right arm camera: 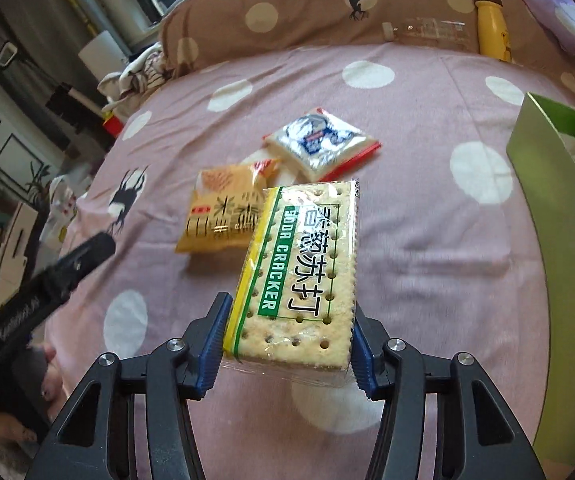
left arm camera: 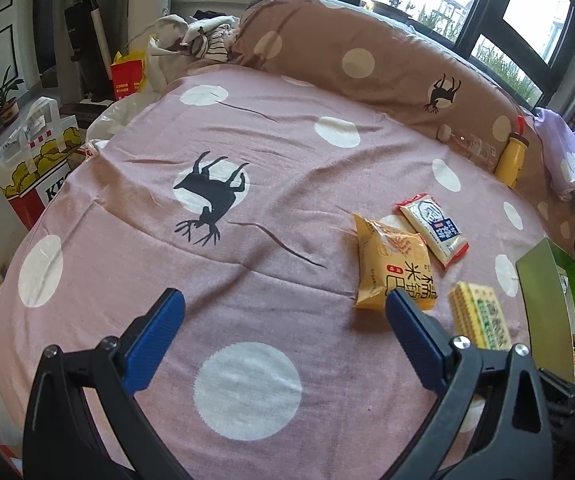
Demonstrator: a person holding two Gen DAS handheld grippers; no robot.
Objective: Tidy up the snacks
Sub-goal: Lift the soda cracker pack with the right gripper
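Clamped between the blue pads of the right gripper (right arm camera: 287,344) is a pack of soda crackers (right arm camera: 299,276), held by its near end and lifted clear of the bedspread (right arm camera: 427,240), its printed face up and its far end pointing away toward the other snacks. From the left wrist view the same pack (left arm camera: 479,316) shows just right of that gripper's right finger.

Beyond it, two packets lie flat on the pink, white-spotted cloth: a yellow packet (right arm camera: 223,212) nearer, and a white packet (right arm camera: 323,144) with red edges a little farther and to the right. In the left wrist view the two (left arm camera: 391,264) (left arm camera: 433,228) lie just beside each other, edges close or touching; I cannot tell which.

At the right edge stands a green box (right arm camera: 547,184), open, with some packets inside, seen more plainly from the left (left arm camera: 543,312).

The left gripper (left arm camera: 283,304) hangs over bare cloth with its jaws wide apart and nothing between them; its right fingertip sits just in front of the yellow packet.

Against the brown pillow (left arm camera: 347,60) at the far side lie a clear bottle (left arm camera: 471,144) and a yellow bottle (left arm camera: 511,156), side by side, well apart from the snacks.
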